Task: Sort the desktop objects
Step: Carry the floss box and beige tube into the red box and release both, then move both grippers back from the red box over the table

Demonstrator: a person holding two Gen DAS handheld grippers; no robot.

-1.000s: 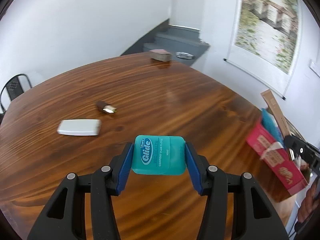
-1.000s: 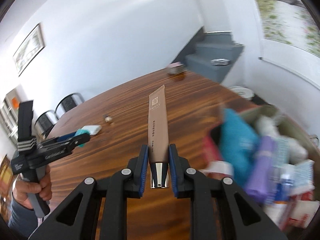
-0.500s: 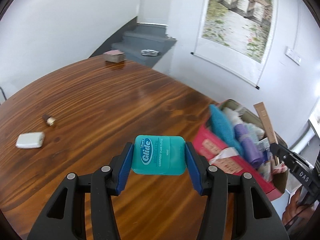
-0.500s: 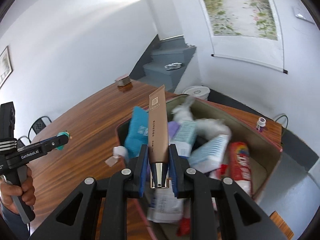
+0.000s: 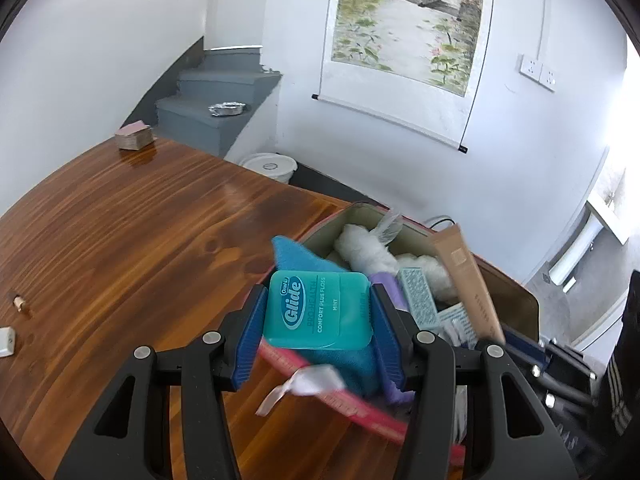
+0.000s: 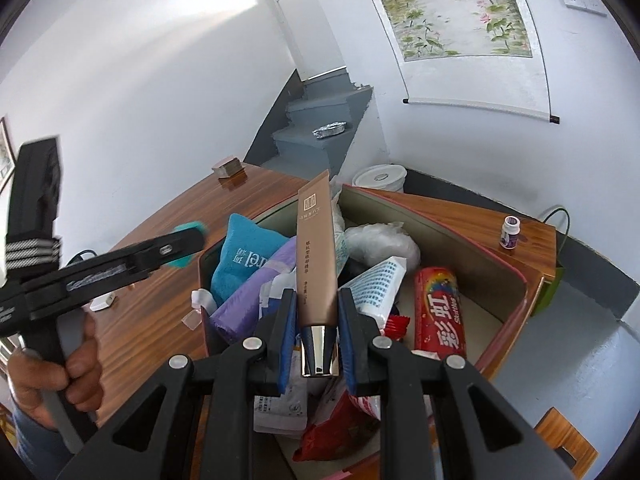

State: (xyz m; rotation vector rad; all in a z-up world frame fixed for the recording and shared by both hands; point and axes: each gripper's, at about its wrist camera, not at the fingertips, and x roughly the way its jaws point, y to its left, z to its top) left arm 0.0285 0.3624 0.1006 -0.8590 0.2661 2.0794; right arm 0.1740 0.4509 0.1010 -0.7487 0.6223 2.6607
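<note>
Both hand-held grippers grip loads, left (image 5: 316, 316) clamping floss box (image 5: 318, 310), right (image 6: 316, 322) pinching tube (image 6: 316, 256); release only once well inside the bin (image 6: 476, 258).

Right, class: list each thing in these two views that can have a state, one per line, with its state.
Left gripper: shut on the floss box.
Floss box: held, lid closed, near the bin's edge.
Right gripper: shut on the tube.
Tube: held by its capped end, above the bin.
Bin: open, crowded with items.
Skittles pack: lying in the bin.
Small bottle: upright, capped, on the table.
</note>
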